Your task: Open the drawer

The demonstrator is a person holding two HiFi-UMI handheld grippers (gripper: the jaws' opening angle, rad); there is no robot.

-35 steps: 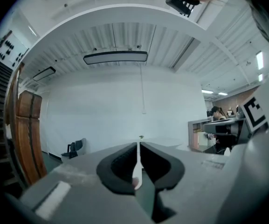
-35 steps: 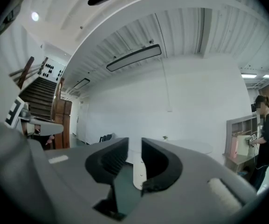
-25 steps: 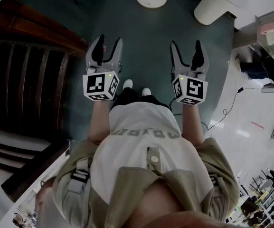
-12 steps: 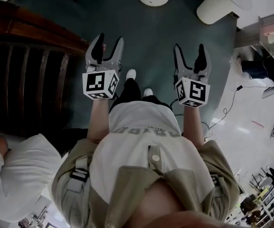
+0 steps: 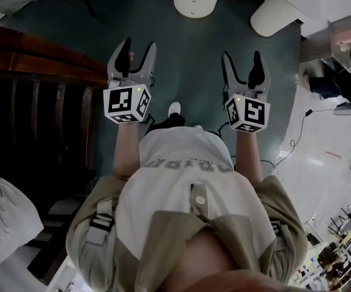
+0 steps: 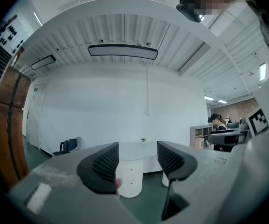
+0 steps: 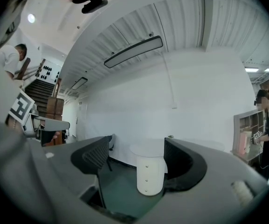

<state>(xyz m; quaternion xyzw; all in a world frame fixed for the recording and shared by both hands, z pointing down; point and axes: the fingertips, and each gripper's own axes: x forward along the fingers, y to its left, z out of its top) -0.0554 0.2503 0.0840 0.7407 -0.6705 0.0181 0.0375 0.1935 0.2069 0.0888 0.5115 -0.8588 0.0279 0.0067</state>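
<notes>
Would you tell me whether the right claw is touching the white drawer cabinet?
Apart. The right gripper view shows the white drawer cabinet standing beyond the open right claw, green floor between them.

Dim head view, bright fisheye-warped gripper views.

Readable text: none in any view.
Shirt print (image 5: 187, 163): one row of pale letters across the white shirt, upside down in the head view, too blurred to read.
Left cube (image 5: 126, 102): black-and-white square markers on its faces, patterns only, not letters or digits.
Right cube (image 5: 247, 113): markers of the same kind, patterns only.
Wall marks (image 6: 3, 29): rows of small dark shapes, too small to read.
</notes>
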